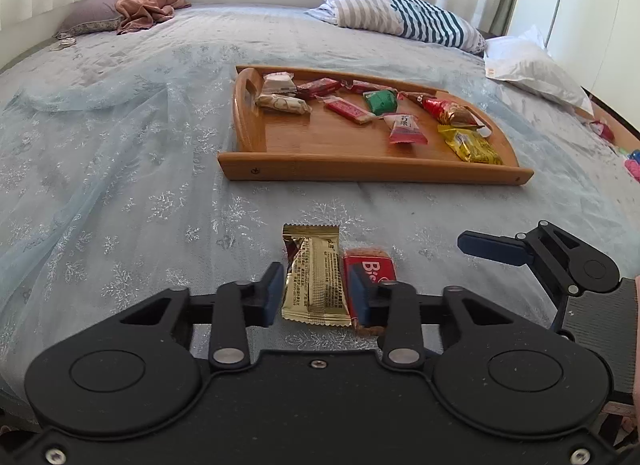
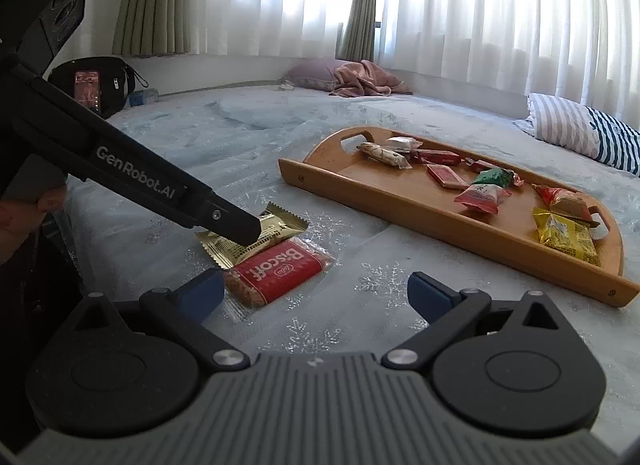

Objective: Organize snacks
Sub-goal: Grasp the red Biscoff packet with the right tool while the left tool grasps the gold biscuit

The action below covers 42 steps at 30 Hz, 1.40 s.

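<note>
Pick-up step, 2 snacks left on bed short of wooden tray [image 1: 372, 175]. My left gripper [image 1: 316, 295]: jaws apart, straddling gold packet [image 1: 314, 277], not clamped. Biscoff packet [image 2: 276, 271] touching beside it. My right gripper [image 2: 316, 293]: jaws wide apart, empty. Next, likely: close on gold packet without catching Biscoff, carry to tray.

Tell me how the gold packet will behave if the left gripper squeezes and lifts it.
The gold packet looks like thin crinkled foil, so probably light and slippery. Its crimped ends may flop. The left gripper straddles it, open, beside the Biscoff.
</note>
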Each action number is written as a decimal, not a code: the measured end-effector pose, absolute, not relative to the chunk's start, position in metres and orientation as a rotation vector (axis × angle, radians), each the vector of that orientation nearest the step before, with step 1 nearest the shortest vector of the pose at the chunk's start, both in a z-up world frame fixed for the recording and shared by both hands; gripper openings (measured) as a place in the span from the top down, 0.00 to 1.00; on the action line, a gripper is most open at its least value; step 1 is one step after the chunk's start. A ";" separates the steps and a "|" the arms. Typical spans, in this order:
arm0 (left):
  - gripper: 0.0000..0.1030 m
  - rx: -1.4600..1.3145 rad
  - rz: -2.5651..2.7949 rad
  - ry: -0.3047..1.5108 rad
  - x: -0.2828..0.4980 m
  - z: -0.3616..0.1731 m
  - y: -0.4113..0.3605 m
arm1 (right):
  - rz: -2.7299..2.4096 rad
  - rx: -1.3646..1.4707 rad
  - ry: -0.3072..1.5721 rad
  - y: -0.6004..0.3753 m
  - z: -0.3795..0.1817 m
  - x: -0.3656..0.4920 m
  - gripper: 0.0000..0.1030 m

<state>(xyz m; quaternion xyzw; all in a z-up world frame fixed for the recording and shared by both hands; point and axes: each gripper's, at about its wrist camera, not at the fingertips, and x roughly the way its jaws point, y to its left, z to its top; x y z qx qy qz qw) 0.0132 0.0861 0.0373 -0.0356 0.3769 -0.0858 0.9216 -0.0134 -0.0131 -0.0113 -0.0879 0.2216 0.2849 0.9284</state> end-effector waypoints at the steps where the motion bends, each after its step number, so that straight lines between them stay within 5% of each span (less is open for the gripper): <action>1: 0.75 -0.073 -0.174 0.778 0.014 0.036 0.086 | 0.592 -0.177 0.454 -0.013 -0.011 -0.014 0.02; 13: 0.74 -0.048 -0.140 0.786 0.022 0.029 0.084 | 0.627 -0.177 0.469 -0.003 -0.014 -0.017 0.19; 29: 0.66 -0.044 -0.134 0.796 0.031 0.022 0.078 | 0.552 -0.120 0.487 -0.011 -0.013 -0.010 0.20; 42: 0.69 -0.045 -0.106 0.778 0.031 0.024 0.081 | 0.377 -0.124 0.473 -0.019 -0.012 -0.011 0.20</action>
